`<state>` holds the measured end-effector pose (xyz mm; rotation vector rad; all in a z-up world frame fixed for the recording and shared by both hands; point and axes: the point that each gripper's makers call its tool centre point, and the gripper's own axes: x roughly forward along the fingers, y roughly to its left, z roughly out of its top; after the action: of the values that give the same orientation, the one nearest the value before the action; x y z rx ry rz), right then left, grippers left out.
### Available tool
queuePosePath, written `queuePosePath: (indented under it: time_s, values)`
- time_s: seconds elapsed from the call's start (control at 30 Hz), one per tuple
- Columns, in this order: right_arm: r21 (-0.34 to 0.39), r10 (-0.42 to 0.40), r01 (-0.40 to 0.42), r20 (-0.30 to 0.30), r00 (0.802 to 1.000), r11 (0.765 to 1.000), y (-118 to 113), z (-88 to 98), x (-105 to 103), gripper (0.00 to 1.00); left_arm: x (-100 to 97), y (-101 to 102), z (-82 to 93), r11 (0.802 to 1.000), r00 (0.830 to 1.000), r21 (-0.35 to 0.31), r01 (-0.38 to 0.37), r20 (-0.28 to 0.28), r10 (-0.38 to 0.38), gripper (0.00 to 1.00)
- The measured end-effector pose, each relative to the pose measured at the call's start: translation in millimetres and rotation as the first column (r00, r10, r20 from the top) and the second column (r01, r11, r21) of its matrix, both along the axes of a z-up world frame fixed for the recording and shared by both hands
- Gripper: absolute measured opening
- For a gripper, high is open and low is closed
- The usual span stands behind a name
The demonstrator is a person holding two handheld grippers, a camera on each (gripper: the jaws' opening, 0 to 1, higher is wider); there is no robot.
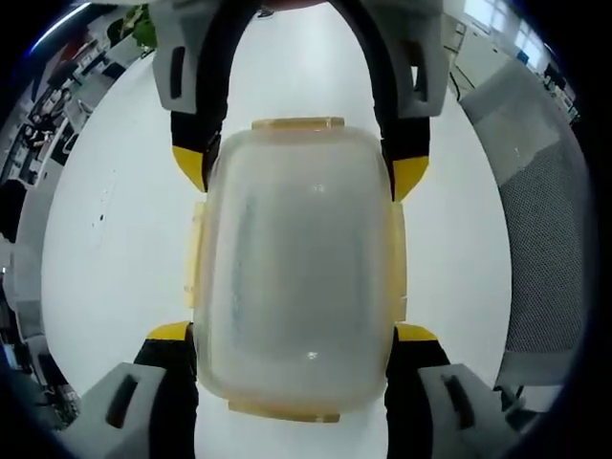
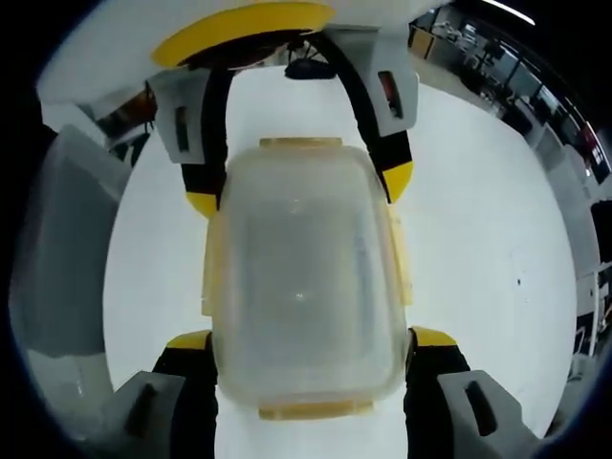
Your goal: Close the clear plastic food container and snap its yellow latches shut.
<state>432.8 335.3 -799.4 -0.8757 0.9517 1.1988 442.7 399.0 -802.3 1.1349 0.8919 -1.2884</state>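
Between your two grippers sits the clear container on the white table. Your left gripper clamps one end of it; your right gripper clamps the opposite end. Its yellow latches lie along the edges.

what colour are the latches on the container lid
Pale yellow, translucent latches around the clear container; best in the left gripper view.

Open office: desk rows, mesh chair.
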Motion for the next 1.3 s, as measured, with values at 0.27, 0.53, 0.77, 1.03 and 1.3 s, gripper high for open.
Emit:
queuePosePath:
  time_s: [0.27, 0.53, 0.77, 1.03, 1.3]
  values:
    - [-0.007, 0.006, -0.006, -0.002, 1.000, 1.000, -2, 0.1, 11, 0.81, 11.5, -2, 0.9, 1.000, 1.000, -0.008, -0.006, 0.000, 0.006, 0.81]
    - [-0.007, 0.006, -0.006, -0.002, 1.000, 1.000, -5, 0.6, 22, 0.81, 21.3, -5, 1.3, 1.000, 1.000, -0.004, -0.007, 0.001, 0.007, 0.81]
    - [0.001, 0.000, 0.000, 0.000, 1.000, 1.000, -7, 1.0, 27, 0.81, 27.7, -7, 1.3, 1.000, 1.000, 0.003, -0.003, 0.003, 0.003, 0.81]
    - [0.003, 0.002, -0.002, 0.001, 1.000, 1.000, -7, 0.8, 33, 0.81, 32.5, -8, 0.9, 1.000, 1.000, 0.001, -0.007, 0.003, 0.007, 0.81]
    - [-0.001, 0.004, -0.004, 0.001, 1.000, 1.000, -8, 0.7, 36, 0.81, 36.0, -8, 0.3, 1.000, 1.000, 0.001, -0.010, 0.005, 0.010, 0.81]
